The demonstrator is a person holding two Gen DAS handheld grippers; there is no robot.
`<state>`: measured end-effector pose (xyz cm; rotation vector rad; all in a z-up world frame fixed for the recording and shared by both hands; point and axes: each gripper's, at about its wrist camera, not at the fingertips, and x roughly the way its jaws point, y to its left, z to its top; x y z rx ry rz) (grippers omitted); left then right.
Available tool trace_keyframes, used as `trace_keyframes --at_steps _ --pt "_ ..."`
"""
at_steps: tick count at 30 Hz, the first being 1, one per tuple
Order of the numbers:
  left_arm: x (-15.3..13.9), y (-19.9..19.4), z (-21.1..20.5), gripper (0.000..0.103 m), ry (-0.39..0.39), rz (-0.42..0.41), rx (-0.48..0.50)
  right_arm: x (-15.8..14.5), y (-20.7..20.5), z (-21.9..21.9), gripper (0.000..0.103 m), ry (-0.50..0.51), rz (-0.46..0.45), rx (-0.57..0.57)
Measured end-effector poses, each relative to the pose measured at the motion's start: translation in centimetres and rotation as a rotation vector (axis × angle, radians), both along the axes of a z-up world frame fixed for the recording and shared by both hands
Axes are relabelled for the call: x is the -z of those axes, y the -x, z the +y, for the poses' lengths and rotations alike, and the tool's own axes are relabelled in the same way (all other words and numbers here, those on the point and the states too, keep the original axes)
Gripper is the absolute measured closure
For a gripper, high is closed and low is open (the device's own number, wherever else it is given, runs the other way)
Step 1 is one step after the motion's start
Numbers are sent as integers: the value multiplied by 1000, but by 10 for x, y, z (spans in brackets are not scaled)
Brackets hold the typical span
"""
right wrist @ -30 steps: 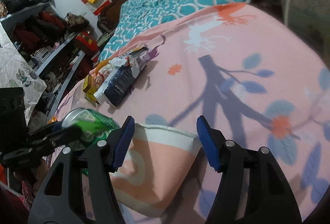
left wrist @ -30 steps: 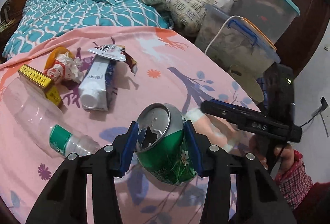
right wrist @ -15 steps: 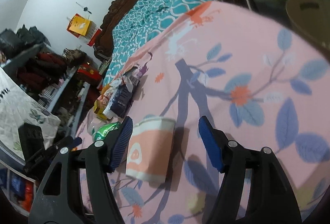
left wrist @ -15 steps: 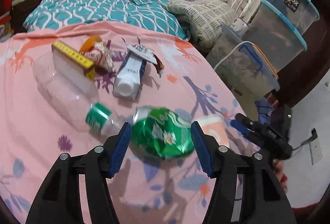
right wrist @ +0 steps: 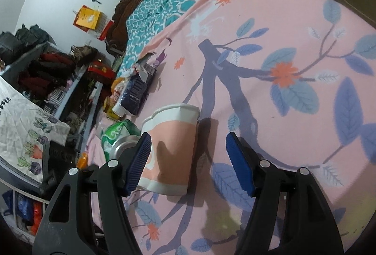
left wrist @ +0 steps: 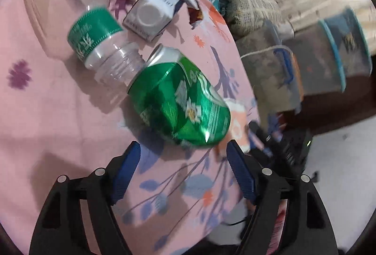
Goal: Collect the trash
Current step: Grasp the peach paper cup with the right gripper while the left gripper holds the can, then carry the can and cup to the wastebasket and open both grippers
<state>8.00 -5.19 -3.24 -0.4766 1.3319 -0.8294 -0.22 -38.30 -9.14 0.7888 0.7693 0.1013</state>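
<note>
My left tongs [left wrist: 183, 161] stand wide, their jaws having just been opening; the green can [left wrist: 178, 100] lies on its side on the pink sheet [left wrist: 58, 118] just beyond the pads, released, its top touching the clear bottle [left wrist: 94, 48]. My right tongs [right wrist: 188, 161] are also wide: the paper cup [right wrist: 171, 147] stands between the jaws, near the left pad, clear of the right one, not gripped. I judge both items set down beside the carton [left wrist: 152, 17] to gather the trash in one group.
</note>
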Motion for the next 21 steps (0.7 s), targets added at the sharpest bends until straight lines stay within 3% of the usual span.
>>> trace_keyframes --at_steps 2,5,6,8,9,12,14,21 --pt "5 -7 -2 31 50 47 -14 0 -3 2 35 0 1 -6" --pt "6 -12 -10 38 47 57 -36 1 -9 7 35 -1 1 -27" --pt "6 -13 -14 46 41 51 -34 1 -11 11 37 -2 2 -48" --pt "6 -13 -24 72 77 64 4 6 -16 19 57 -23 22 -100" --pt "5 -12 -30 73 86 62 19 7 -16 22 59 -24 19 -103" --pt "-13 -2 -43 80 13 -59 36 3 -12 19 71 -32 -3 -101" --pt "-18 1 -49 89 20 -66 63 1 -6 11 72 -34 -12 -80" --pt "-31 6 -91 91 11 -92 158 -11 24 -39 72 -76 -89 53"
